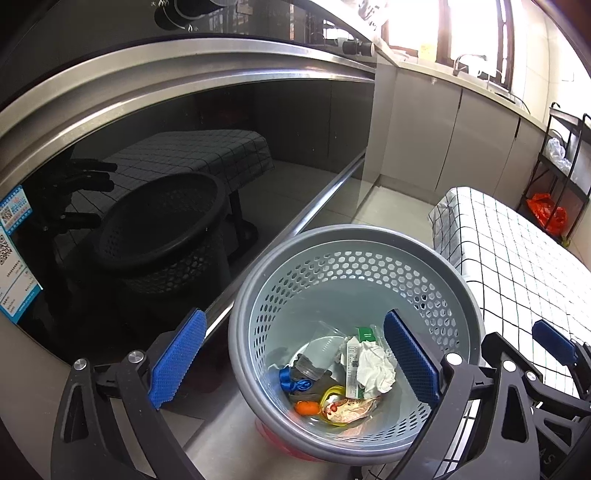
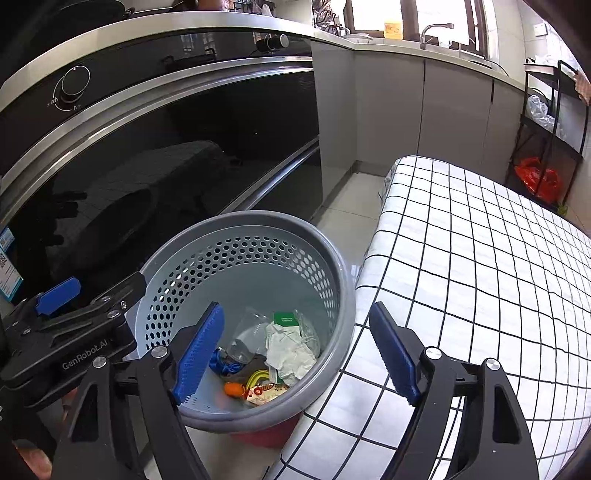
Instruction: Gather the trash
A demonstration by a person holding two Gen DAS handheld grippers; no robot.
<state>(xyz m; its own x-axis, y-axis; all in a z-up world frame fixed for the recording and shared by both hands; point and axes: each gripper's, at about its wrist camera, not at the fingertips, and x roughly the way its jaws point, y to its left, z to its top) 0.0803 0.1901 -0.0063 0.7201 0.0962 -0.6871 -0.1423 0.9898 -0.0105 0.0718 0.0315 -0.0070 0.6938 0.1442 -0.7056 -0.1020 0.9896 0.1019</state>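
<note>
Right wrist: bin (image 2: pixel 343 280) beside table (image 2: pixel 480 258).

Grey perforated waste basket (image 2: pixel 334 295) on the floor between black oven front (image 2: pixel 184 147) and checked tablecloth (image 2: pixel 480 258), crumpled white paper (image 2: pixel 286 349), green box (image 2: pixel 285 319), orange scrap (image 2: pixel 233 388) inside, right gripper (image 2: pixel 295 354) spread wide above its rim, left gripper (image 2: pixel 74 317) at the basket's left edge.

- Daylight poured through the window (image 1: pixel 469 29), blown out to white in both views.
- The glossy black oven door (image 1: pixel 184 177) mirrored the room dimly.
- Fisheye distortion bent straight edges; corners were vignetted black.
- Focus stayed sharp, without motion blur.
</note>
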